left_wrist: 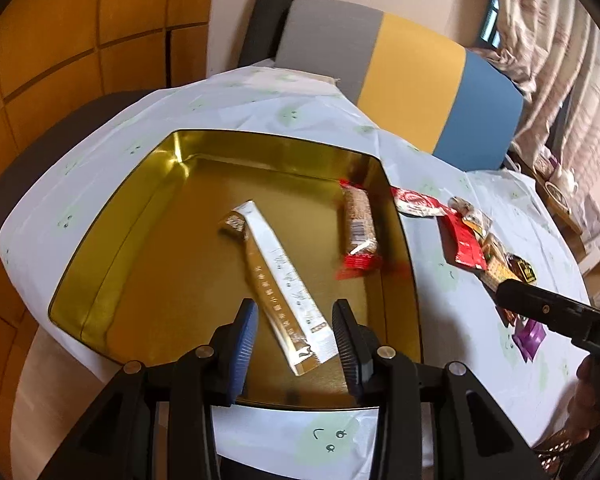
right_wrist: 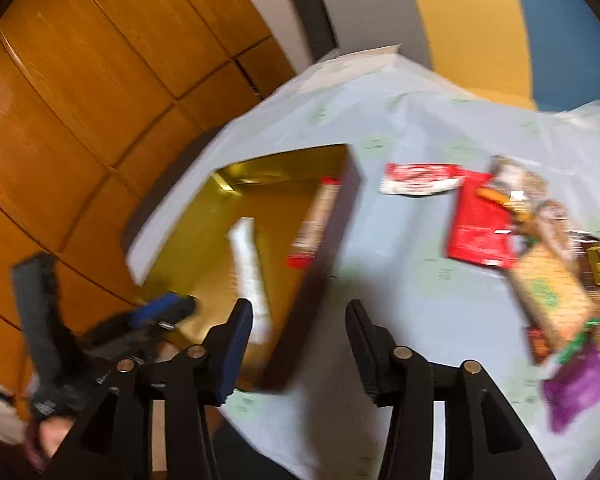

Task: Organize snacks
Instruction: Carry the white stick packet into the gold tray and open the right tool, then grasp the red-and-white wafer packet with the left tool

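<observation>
A gold tin (left_wrist: 112, 240) sits on the table (left_wrist: 452, 280), which is covered by a pale cloth with faint green prints. The tin serves as the landmark. Its floor holds two snacks: a long white-and-gold stick (left_wrist: 278, 280) lying on a slant across the middle, and a red-ended bar (left_wrist: 358, 228) close along the tin's right wall. The left half of the tin's floor is bare, and so is the strip between stick and bar.

The left gripper (left_wrist: 296, 336) hangs over the tin's near edge with its jaws apart. The near end of the stick lies between the fingers, but the pads do not press on it. In the right wrist view this gripper shows at the tin's near left corner.

The right gripper (right_wrist: 300, 344) hovers just over the tin's right wall, near its near corner. Its jaws stand apart with nothing between them. This view is blurred, so fine detail is lost.

To the right of the tin, on the cloth, lies a red-and-white packet (right_wrist: 418, 178) just beside the far end of the right wall. Further right is a heap of snacks (right_wrist: 540, 264): a red pouch, a tan cracker pack, and a purple wrapper nearest the viewer. A band of bare cloth separates the tin's right wall from that heap.

Beyond the tin's far edge the cloth runs to the table's edge, where a grey, yellow and blue chair back (left_wrist: 412, 76) stands. Left of the tin the cloth drops off close to wooden panels (left_wrist: 60, 40).
</observation>
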Tool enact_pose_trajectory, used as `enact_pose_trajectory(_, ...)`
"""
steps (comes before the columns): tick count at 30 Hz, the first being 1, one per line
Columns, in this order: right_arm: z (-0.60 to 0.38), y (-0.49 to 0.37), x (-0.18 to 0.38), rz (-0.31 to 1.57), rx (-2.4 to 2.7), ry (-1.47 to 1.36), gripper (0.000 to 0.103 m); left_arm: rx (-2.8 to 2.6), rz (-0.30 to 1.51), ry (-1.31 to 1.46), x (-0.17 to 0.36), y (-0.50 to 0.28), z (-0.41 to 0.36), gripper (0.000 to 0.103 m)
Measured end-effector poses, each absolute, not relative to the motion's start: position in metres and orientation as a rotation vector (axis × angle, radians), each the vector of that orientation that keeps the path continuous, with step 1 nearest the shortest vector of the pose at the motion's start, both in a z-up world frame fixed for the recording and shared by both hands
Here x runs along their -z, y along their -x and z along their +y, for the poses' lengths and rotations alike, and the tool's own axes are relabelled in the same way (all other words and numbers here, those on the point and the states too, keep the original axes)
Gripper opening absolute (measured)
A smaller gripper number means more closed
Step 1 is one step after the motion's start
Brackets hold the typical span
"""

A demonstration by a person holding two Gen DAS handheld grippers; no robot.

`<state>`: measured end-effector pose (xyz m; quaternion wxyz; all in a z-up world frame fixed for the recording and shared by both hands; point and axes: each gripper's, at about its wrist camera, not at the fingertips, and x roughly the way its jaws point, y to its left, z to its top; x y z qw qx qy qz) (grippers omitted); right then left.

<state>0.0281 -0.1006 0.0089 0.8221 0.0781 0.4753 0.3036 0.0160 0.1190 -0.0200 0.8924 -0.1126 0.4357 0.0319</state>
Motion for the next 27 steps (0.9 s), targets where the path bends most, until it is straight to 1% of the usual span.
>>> enact_pose_trajectory(7, -0.156, -0.026, -0.003, 1.013, -0.478, -0.079, 0.062, 0.008, 0.902, 0.147, 0.015, -0.02, 0.089, 0.039)
enact_pose_trajectory(13, -0.211, -0.027, -0.002, 1.008, -0.337, -0.011, 0.066, 0.086, 0.899, 0.051, 0.006, -0.029, 0.063, 0.039)
enact_pose_trajectory(19, -0.267, -0.036, -0.013, 0.968, -0.216, 0.016, 0.071, 0.206, 0.913, -0.055, -0.008, -0.056, 0.039, 0.039)
enact_pose_trajectory(24, -0.316, -0.051, -0.012, 0.933, -0.104, 0.0, 0.073, 0.304, 0.951, -0.167, -0.012, -0.092, 0.015, 0.039)
enact_pose_trajectory(27, -0.342, -0.058, -0.004, 0.93, -0.064, -0.083, 0.073, 0.364, 0.955, -0.254, -0.013, -0.115, -0.001, 0.039)
